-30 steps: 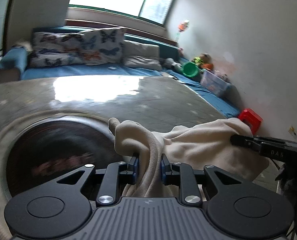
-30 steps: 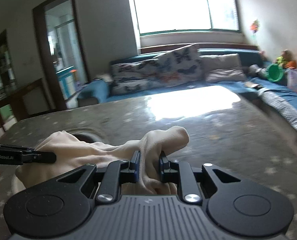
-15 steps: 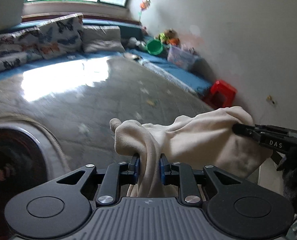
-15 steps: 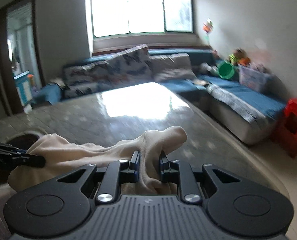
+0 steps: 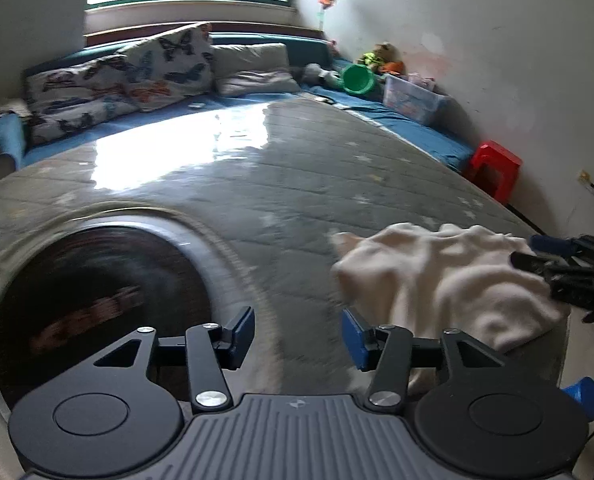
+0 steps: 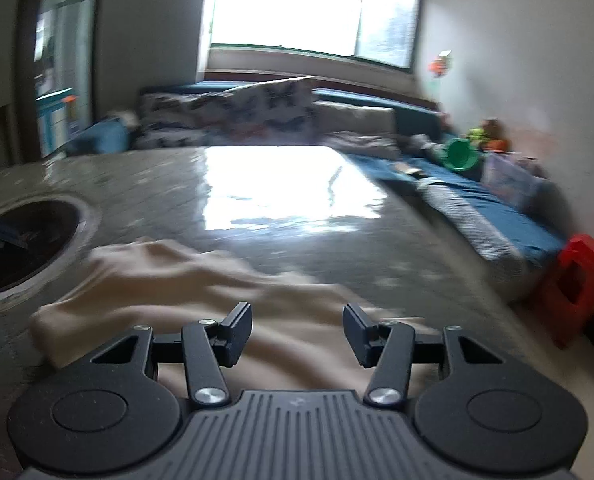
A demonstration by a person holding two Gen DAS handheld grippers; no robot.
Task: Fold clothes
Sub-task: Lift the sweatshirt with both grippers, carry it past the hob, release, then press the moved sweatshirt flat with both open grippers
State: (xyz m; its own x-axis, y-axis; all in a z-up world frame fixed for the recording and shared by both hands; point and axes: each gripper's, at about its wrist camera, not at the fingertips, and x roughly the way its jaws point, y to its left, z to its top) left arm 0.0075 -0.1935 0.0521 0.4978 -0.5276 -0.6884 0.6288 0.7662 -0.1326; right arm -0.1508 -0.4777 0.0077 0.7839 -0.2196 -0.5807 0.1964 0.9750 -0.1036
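Cream garment (image 5: 445,280) lying rumpled on the grey mattress (image 5: 297,176), just right of the round basin (image 5: 97,300). Both the left gripper (image 5: 297,330) and right gripper (image 6: 297,330), clamped on the cloth half a second ago, now stand wide and empty. The garment is released and bunched, not visibly folded flat.

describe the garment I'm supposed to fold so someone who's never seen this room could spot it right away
Start at the big grey table in front of the blue sofa. On the near part of its top, right of the round dark opening, lies a rumpled cloth. It is the only soft, cream-coloured thing on the table.
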